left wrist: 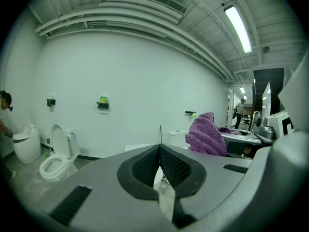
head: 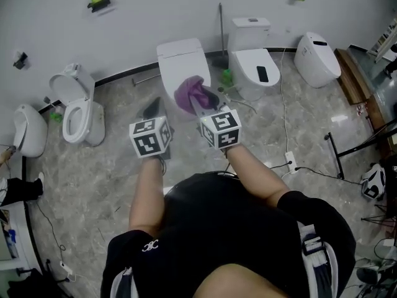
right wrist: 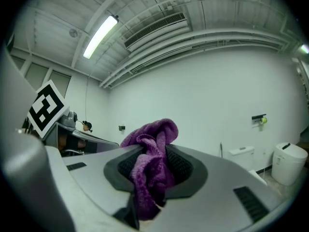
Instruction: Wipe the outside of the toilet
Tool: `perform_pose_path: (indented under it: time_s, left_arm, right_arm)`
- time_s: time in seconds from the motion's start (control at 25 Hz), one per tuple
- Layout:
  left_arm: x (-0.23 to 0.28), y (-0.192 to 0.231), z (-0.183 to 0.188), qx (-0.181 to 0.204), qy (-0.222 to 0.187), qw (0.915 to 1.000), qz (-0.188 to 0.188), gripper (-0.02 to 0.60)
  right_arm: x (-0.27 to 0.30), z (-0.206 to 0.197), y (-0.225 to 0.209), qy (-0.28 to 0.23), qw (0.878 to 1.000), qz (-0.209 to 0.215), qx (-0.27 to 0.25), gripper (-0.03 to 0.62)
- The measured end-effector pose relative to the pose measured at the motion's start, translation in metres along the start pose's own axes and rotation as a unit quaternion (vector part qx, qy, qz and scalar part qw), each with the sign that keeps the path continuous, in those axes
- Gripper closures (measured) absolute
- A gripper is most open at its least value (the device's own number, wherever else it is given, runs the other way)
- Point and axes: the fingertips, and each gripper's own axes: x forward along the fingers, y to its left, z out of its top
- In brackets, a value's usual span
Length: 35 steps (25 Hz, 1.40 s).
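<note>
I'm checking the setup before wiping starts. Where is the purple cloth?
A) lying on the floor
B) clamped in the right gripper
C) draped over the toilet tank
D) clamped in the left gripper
B: the right gripper view shows the cloth pinched between the jaws of the right gripper, while the left gripper is shut with nothing in it.

5 toilets (head: 183,64) (1 w/ lid (head: 62,87) up), 1 purple cloth (head: 191,92), 2 grippers (head: 153,107) (head: 198,102).

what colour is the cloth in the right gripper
Purple. The cloth shows best in the right gripper view.
</note>
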Motion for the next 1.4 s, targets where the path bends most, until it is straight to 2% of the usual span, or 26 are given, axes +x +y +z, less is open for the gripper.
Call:
perform_pose_path:
  time_s: [0.2, 0.32, 0.6, 0.96, 1.16, 1.4]
  left_arm:
    - [0.062, -0.01, 0.015, -0.005, -0.005, 1.0, 0.002, 0.576]
    - [0.091, -0.016, 0.014, -0.011, -0.002, 0.9999, 0.01, 0.575]
    - [0.133, -0.006, 0.003, -0.032, 0.022, 0.9984, 0.04, 0.576]
    - [0.191, 0.042, 0.004, -0.036, 0.032, 0.997, 0.061, 0.575]
    - [0.255, 0.084, 0.017, -0.033, 0.039, 0.9974, 0.051, 0.575]
    - [0.341, 0.145, 0.053, -0.034, 0.043, 0.9979, 0.034, 0.575]
  right_arm:
    - [0.029, -0.002, -0.052, 0.001, 1.0, 0.004, -0.004, 0.487]
    - [0.044, -0.012, -0.082, 0.012, 1.0, 0.013, 0.012, 0.487]
    - [0.083, -0.018, -0.13, 0.025, 0.999, 0.023, 0.029, 0.487]
    - [0.153, -0.04, -0.155, 0.036, 0.999, 0.023, 0.026, 0.487]
    - [0.224, -0.042, -0.167, 0.038, 0.999, 0.023, 0.012, 0.487]
    - [0.327, -0.043, -0.18, 0.058, 0.998, 0.021, 0.002, 0.487]
